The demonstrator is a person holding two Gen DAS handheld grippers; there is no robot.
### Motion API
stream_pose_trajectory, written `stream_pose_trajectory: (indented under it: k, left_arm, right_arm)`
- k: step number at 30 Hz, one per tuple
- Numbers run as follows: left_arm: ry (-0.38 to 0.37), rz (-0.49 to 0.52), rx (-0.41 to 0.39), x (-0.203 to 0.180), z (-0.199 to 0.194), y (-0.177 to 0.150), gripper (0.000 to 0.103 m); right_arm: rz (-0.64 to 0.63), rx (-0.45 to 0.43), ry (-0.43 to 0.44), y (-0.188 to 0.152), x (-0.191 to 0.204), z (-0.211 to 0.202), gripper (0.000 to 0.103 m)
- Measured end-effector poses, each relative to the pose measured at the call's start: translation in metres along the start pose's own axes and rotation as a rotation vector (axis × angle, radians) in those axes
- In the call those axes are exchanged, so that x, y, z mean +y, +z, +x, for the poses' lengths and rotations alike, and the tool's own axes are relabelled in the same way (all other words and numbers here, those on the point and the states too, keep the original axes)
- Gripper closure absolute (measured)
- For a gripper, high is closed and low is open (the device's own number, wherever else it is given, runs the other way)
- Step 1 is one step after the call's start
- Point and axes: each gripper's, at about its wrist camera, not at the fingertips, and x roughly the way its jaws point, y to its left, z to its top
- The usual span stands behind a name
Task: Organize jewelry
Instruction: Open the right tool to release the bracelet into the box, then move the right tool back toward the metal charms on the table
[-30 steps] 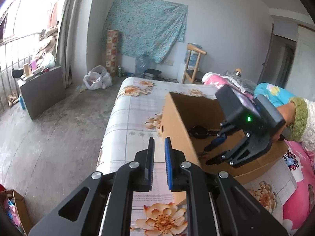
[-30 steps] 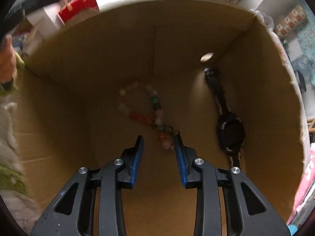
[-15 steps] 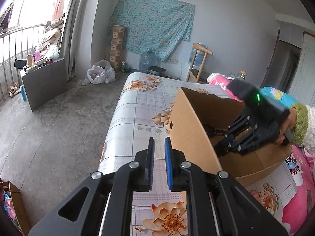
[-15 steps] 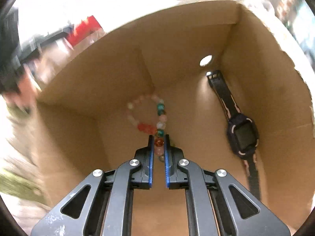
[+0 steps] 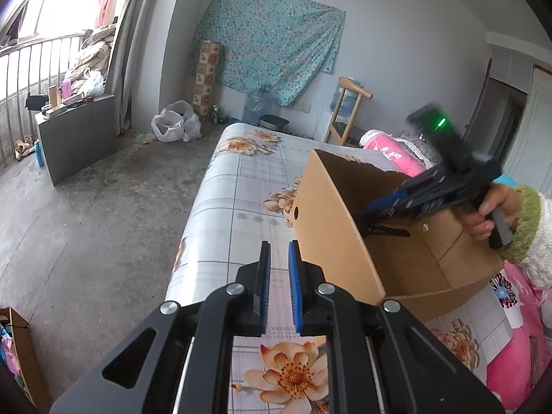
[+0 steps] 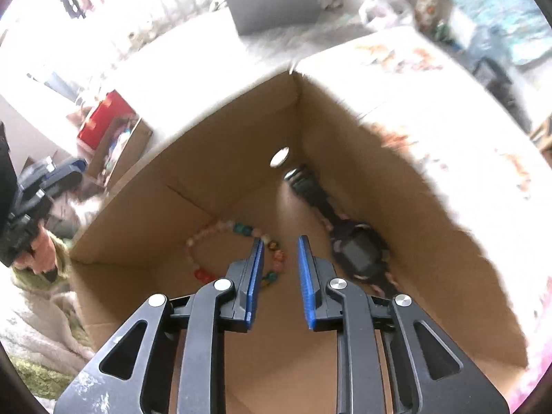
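A brown cardboard box (image 5: pixel 338 227) stands on the flowered tablecloth (image 5: pixel 241 186). On its floor lie a bracelet of coloured beads (image 6: pixel 241 228) and a black wristwatch (image 6: pixel 358 252) along the right wall. My right gripper (image 6: pixel 280 241) hangs above the box floor and points steeply down. Its jaws are opening and nothing is between them; the bracelet lies below, just left of the tips. In the left wrist view the right gripper (image 5: pixel 372 210) is blurred at the box rim, held by a hand (image 5: pixel 490 210). My left gripper (image 5: pixel 279 245) hovers left of the box, nearly closed and empty.
The box wall (image 6: pixel 220 158) has a round hole (image 6: pixel 280 157). The table's left edge drops to a concrete floor (image 5: pixel 103 214). A pink quilt (image 5: pixel 517 362) lies at the right. A wooden chair (image 5: pixel 348 110) and white bags (image 5: pixel 176 124) stand beyond the table.
The right gripper closed near the bracelet's beads, then lifted higher, rolled and opened again. The bracelet stays on the box floor. The left gripper has hardly moved.
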Motion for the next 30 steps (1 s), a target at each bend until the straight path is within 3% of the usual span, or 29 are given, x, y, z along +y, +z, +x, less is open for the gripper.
stream_pose_trajectory:
  k: [4,9,14,16,18,23,30]
  left_arm:
    - [-0.029,0.023,-0.006,-0.007,-0.01,-0.009,0.093]
    - [-0.109,0.085,0.059,-0.025,-0.016,-0.032,0.087]
    - [-0.207,0.156,0.152,-0.05,-0.019,-0.06,0.081]
    - [-0.232,0.189,0.201,-0.065,-0.015,-0.072,0.079]
    - [-0.247,0.222,0.232,-0.079,-0.01,-0.083,0.079]
    - [-0.169,0.344,0.277,-0.11,0.014,-0.095,0.079]
    - [-0.091,0.409,0.328,-0.121,0.043,-0.097,0.079]
  right_arm:
    - [0.072,-0.175,-0.059,-0.018,0.004,-0.07,0.073]
    - [0.197,-0.408,-0.085,-0.09,0.022,-0.148,0.069]
    - [0.363,-0.544,-0.031,-0.178,0.059,-0.155,0.066]
    - [0.424,-0.546,-0.021,-0.2,0.07,-0.143,0.065]
    - [0.516,-0.518,-0.013,-0.219,0.073,-0.105,0.065]
    - [0.703,-0.413,0.014,-0.251,0.086,-0.049,0.066]
    - [0.606,-0.35,-0.035,-0.237,0.119,-0.009,0.076]
